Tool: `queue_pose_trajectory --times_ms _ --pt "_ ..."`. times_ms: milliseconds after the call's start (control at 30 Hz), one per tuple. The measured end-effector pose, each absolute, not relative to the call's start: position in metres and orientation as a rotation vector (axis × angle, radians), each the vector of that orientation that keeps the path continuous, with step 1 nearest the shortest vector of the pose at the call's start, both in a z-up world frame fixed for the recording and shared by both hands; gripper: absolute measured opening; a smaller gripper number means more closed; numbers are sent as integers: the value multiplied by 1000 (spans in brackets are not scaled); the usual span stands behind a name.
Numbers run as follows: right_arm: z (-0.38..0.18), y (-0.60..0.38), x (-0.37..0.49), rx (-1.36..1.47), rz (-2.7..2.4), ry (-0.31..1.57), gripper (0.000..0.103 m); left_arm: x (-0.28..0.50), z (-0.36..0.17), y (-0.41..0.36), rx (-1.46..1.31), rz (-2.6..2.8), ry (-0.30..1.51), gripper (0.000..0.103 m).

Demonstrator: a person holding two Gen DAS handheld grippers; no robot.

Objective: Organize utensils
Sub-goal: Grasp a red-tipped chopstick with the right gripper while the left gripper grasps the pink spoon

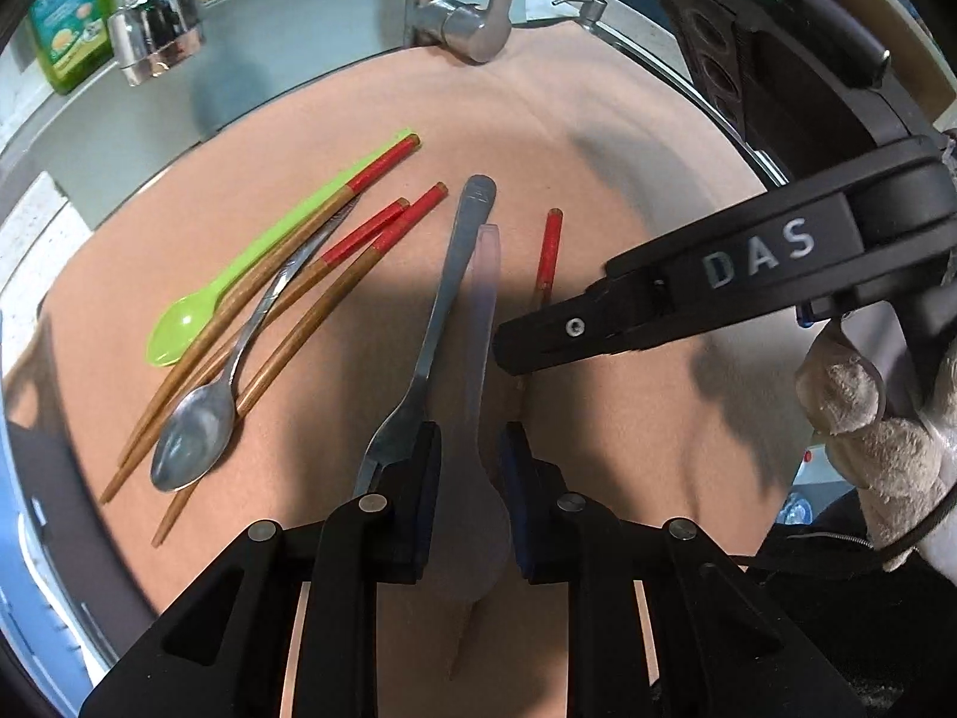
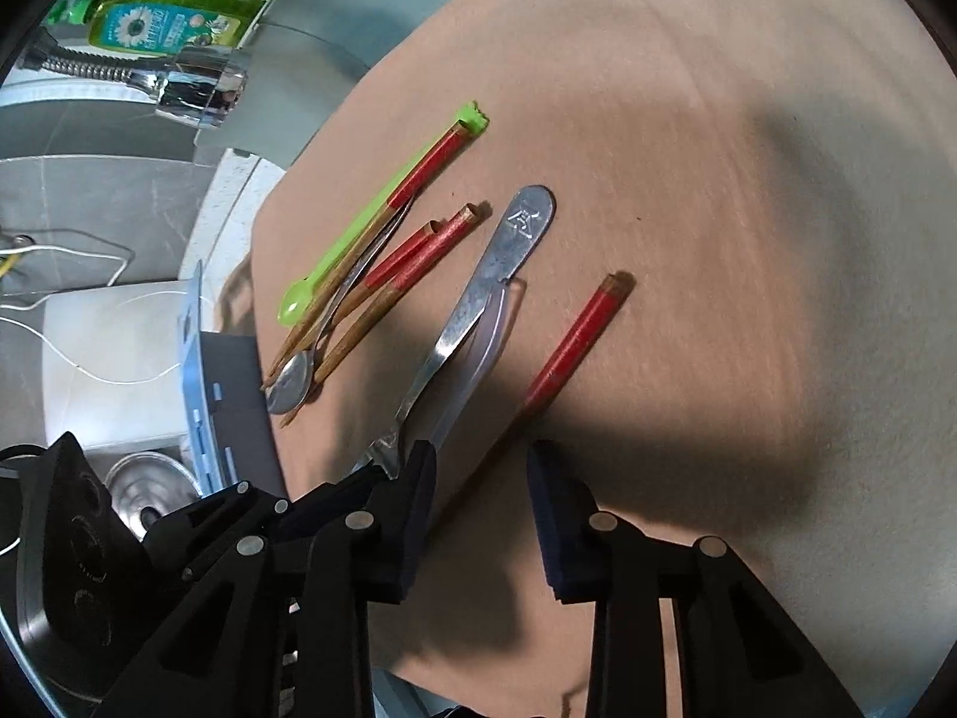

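Down in the left wrist view, the left gripper has its jaws narrowly spread around a translucent spoon lying on the tan desk; whether they pinch it I cannot tell. A steel fork lies just left.

From the right wrist view, the right gripper straddles a red-ended chopstick, jaws spread, not touching it. Far left lies a green spoon.

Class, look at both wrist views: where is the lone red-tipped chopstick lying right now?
The lone red-tipped chopstick lies on the tan mat, apart to the right of the metal fork and clear spoon, running down between the right gripper fingers.
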State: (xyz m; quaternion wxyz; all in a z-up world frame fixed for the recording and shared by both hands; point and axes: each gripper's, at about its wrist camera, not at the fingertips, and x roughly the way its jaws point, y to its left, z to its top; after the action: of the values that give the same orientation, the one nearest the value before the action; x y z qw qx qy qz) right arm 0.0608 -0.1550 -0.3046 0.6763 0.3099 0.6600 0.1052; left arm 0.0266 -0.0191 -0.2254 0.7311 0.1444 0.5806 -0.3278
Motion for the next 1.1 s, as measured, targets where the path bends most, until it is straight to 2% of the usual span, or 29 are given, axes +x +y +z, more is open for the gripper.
queue_pose_trajectory --times_ms 67,200,667,967,1100 --pt "-305 -151 64 661 215 1488 23 28 -228 -21 323 -728 1282 13" --pt "-303 -141 69 593 184 1500 15 30 -232 -25 342 -730 1286 10" --pt "-295 -129 81 397 194 1524 13 23 -237 -21 372 -705 1309 6" --pt "-294 -127 70 419 161 1500 14 34 -242 -27 332 -714 1291 6" --pt "-293 -139 67 420 159 1498 8 36 -243 -24 301 -714 1285 6"
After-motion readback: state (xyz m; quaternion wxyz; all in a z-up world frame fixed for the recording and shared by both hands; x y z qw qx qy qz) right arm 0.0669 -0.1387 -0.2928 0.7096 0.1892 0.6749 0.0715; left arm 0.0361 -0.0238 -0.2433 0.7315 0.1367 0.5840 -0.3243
